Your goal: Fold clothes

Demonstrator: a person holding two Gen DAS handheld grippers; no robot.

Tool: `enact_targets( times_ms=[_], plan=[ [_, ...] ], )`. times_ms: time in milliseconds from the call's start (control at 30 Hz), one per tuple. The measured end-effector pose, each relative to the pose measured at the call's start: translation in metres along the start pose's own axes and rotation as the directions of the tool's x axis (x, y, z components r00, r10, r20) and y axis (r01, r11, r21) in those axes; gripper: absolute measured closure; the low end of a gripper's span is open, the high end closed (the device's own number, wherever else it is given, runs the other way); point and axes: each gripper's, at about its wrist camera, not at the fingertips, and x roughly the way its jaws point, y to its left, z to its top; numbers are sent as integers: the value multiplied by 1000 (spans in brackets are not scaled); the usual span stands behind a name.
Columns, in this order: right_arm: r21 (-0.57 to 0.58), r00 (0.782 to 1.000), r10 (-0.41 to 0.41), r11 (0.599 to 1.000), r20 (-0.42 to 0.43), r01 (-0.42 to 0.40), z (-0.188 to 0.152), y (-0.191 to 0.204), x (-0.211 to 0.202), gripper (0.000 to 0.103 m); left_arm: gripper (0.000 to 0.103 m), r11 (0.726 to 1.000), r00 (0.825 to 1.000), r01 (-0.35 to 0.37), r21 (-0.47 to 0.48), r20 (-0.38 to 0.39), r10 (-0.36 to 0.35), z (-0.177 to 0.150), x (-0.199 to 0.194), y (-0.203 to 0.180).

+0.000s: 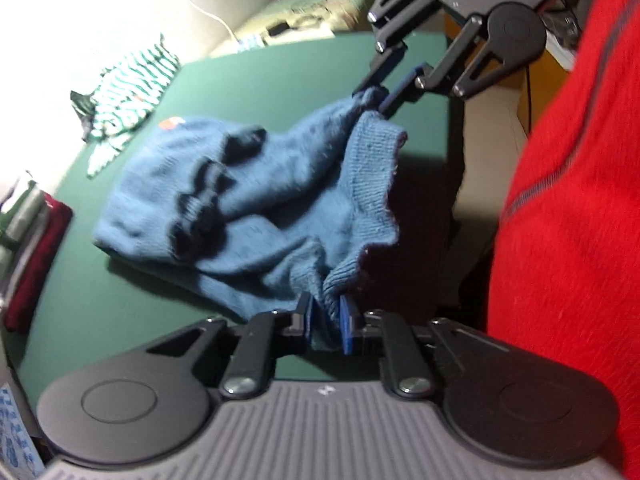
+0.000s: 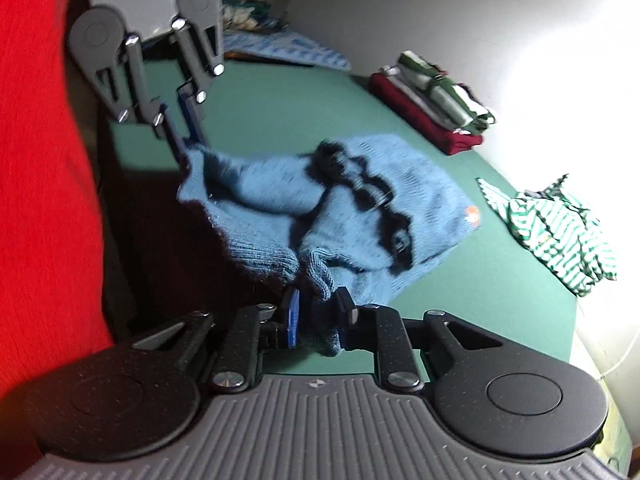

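The blue knitted sweater lies bunched near the front edge of the green table, with its ribbed hem lifted off the surface. The left gripper is clenched on 1 end of that hem, knit pinched between its blue pads, and the right gripper is clamped on the other end in the same way. Each gripper also shows in the other's camera, higher up and gripping its own bit of hem. The hem sags in a loose curve between the 2 grips, while the rest of the sweater, with a dark row of shapes across its front and a small orange patch at the far end, rests on the table.

This looks like the start of the fold: both hem corners are secured and the near edge is raised. The next move likely calls for drawing the 2 grippers apart so the hem goes taut, then carrying it evenly toward the far end so the layers land flat. The knit is soft and stretchy, so uneven pulling could skew it.

A pile of folded clothes sits at 1 far corner, and a green-and-white striped garment waits unfolded well apart from the sweater. A person in a red top stands close to the table
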Motion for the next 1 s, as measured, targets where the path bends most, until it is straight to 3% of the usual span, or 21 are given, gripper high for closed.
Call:
enact_targets(
  times_ms=[233, 400, 500, 533, 700, 733, 833, 867, 933, 967, 1000],
  plan=[
    [105, 996, -54, 993, 74, 46, 17, -34, -9, 86, 89, 989, 992, -55, -141, 109, 71, 22, -30, 38],
    [147, 987, -95, 986, 129, 76, 27, -61, -5, 87, 90, 963, 971, -143, -228, 156, 182, 37, -37, 72],
    [169, 983, -107, 982, 151, 81, 34, -79, 1, 87, 94, 940, 957, -189, -284, 163, 242, 47, -34, 93],
    [174, 981, -106, 982, 160, 78, 36, -85, 4, 87, 103, 933, 951, -208, -295, 161, 263, 50, -31, 99],
    [206, 973, -98, 977, 207, 55, 50, -112, 18, 91, 103, 892, 924, -269, -363, 163, 345, 65, -22, 131],
    [213, 970, -113, 975, 214, 66, 53, -117, 22, 101, 103, 884, 921, -280, -374, 155, 357, 67, -19, 138],
    [247, 977, -120, 966, 178, 73, 56, -136, 35, 101, 103, 860, 920, -303, -411, 108, 376, 62, -16, 153],
    [252, 982, -99, 966, 162, 56, 54, -140, 39, 101, 95, 851, 923, -299, -432, 94, 373, 57, -16, 157],
    [283, 985, -70, 959, 158, 23, 46, -141, 44, 101, 88, 827, 941, -246, -506, 80, 329, 38, -23, 158],
    [290, 987, -54, 957, 152, 8, 42, -138, 48, 101, 74, 814, 949, -227, -536, 69, 309, 27, -25, 155],
    [290, 988, -39, 957, 148, -6, 38, -134, 50, 101, 69, 802, 954, -224, -554, 44, 297, 14, -26, 148]
  ],
)
